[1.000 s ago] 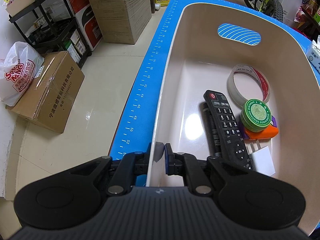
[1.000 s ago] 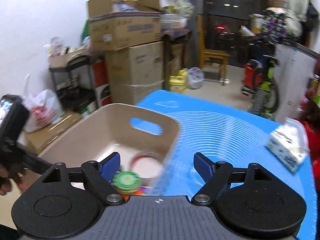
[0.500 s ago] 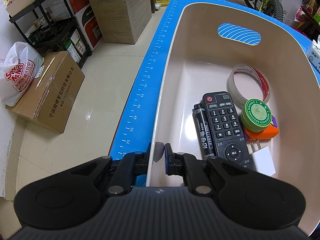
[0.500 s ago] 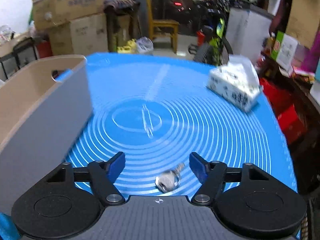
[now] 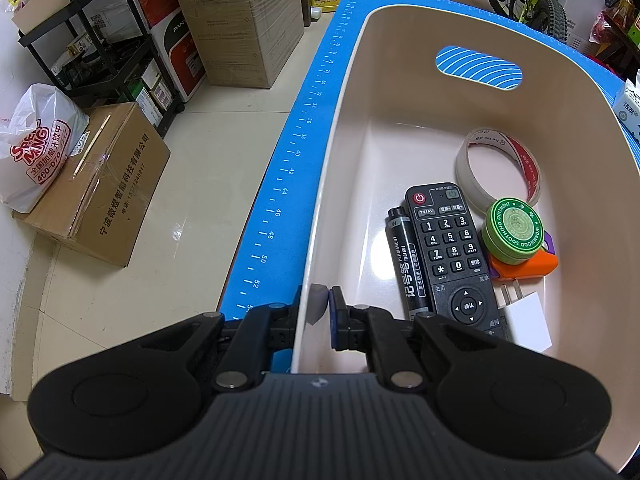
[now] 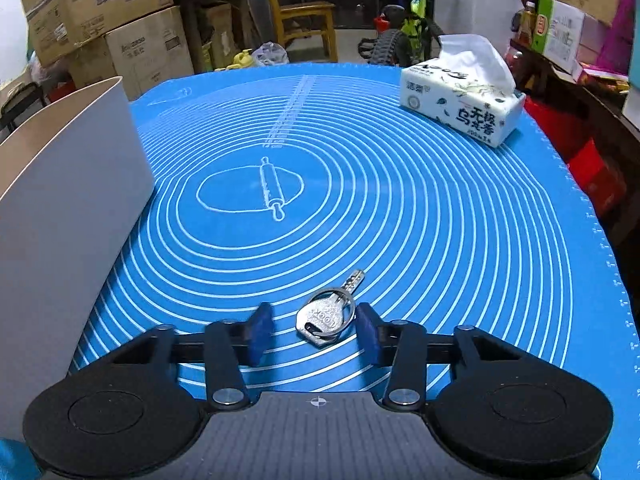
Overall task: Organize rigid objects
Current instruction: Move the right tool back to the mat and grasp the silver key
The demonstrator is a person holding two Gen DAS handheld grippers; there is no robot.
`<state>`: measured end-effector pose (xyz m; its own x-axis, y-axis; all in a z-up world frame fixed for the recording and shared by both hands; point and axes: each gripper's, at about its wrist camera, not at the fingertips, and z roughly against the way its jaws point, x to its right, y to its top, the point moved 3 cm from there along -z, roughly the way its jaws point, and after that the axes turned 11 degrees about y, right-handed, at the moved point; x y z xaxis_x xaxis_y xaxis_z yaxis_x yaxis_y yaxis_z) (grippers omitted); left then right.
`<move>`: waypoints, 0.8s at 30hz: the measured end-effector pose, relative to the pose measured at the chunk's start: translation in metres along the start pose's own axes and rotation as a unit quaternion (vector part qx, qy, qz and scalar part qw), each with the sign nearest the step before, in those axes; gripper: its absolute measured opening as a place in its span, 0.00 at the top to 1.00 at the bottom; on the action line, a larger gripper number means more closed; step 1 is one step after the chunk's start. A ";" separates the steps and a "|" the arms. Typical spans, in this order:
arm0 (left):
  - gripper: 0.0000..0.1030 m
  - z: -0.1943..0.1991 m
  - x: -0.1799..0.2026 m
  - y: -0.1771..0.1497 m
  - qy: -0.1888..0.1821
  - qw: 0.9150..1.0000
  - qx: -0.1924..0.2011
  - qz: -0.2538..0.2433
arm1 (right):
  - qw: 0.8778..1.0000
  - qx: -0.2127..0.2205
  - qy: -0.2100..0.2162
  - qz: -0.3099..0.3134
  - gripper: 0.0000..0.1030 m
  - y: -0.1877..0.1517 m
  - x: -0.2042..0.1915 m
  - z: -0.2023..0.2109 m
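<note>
Right wrist view: the right gripper [image 6: 314,334], off the bin [image 6: 68,208], now closes around the key [image 6: 326,318], not yet pinching; the left gripper [image 5: 316,312] stays clamped on the bin's rim.

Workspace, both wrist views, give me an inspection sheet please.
Surface: blue mat, printed rings.
Job's things: key on the mat; bin holds remote, marker, tape roll, ointment tin, orange plug, white adapter.
Clutter: tissue pack.
Grippers: left gripper shut on the bin's wall; right gripper closing, key between the jaws, pads not pressing.
Cables: nothing seen.
Surroundings: cardboard boxes, bicycle, chair.
</note>
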<state>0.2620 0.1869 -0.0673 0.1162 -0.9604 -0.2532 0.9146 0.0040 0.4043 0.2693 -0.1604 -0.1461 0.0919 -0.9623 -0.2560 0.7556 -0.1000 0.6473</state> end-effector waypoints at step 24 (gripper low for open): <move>0.89 0.000 0.000 0.000 0.001 1.000 0.000 0.000 | 0.991 0.004 -0.022 0.129 0.79 -0.003 -0.025 -0.006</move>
<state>0.2620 0.1870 -0.0675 0.1158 -0.9600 -0.2549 0.9145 0.0030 0.4045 0.2691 -0.1349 -0.1459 0.2538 -0.9660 -0.0492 0.7052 0.1499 0.6930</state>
